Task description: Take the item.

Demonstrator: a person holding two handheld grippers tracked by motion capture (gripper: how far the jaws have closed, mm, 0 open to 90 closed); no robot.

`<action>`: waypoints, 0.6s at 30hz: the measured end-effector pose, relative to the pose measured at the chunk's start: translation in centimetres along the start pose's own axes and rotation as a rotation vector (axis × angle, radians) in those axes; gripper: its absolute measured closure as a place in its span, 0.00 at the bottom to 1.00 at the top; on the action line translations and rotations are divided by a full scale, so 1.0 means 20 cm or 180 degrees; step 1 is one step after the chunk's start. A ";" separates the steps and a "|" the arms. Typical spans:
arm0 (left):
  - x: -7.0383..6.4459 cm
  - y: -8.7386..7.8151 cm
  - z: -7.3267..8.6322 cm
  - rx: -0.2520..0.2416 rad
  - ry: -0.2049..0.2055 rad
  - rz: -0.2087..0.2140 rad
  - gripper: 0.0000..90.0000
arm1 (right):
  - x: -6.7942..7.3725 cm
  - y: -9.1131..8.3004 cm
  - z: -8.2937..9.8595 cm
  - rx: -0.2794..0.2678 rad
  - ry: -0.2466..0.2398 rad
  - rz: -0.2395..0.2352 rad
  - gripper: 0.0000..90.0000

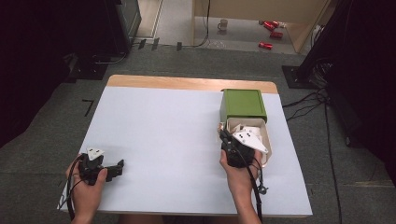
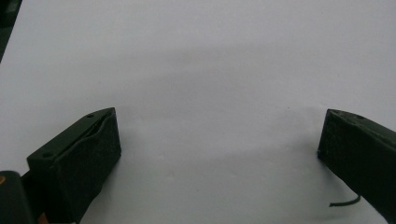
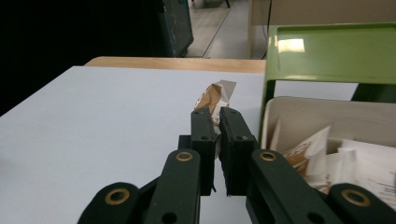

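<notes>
Now – right gripper point(image 3: 217, 114) clamped on packet point(image 3: 215, 95), beside drawer point(image 3: 299, 112) | left gripper point(image 2: 217, 135) agape – desk's near-left corner.

The lower part of the brown-and-white packet point(image 3: 215, 97) is hidden between the closed jaws of the right gripper point(image 3: 216, 122). In the high view that gripper's grey plate covers much of the white drawer point(image 1: 267, 135) below the green box point(image 1: 243, 105), so its paper contents point(image 3: 355, 158) cannot be counted. Beyond the box, the red cans point(image 1: 271, 29) are too small to identify.
</notes>
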State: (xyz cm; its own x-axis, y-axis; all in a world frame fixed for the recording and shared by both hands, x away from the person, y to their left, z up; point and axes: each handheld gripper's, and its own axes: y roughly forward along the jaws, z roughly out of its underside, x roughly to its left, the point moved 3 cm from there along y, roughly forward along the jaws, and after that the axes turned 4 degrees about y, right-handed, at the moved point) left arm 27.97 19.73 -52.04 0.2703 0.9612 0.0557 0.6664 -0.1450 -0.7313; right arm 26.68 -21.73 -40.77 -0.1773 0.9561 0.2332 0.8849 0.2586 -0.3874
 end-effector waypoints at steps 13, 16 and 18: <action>0.00 0.00 0.00 0.0001 -0.0001 0.0002 0.00 | 0.14 0.08 0.08 0.0098 -0.0072 -0.0093 0.96; 0.00 0.00 0.00 0.0001 -0.0002 0.0003 0.00 | 0.16 0.11 0.10 0.0127 -0.0067 -0.0114 0.96; 0.00 0.00 0.00 0.0002 -0.0001 0.0002 0.00 | 0.18 0.12 0.11 0.0143 -0.0087 -0.0130 0.96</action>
State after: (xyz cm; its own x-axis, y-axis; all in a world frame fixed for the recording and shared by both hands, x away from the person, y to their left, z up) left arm 27.98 19.75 -52.03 0.2703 0.9612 0.0551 0.6658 -0.1453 -0.7318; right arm 27.24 -17.30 -42.93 -0.2251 0.9479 0.2254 0.8567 0.3027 -0.4177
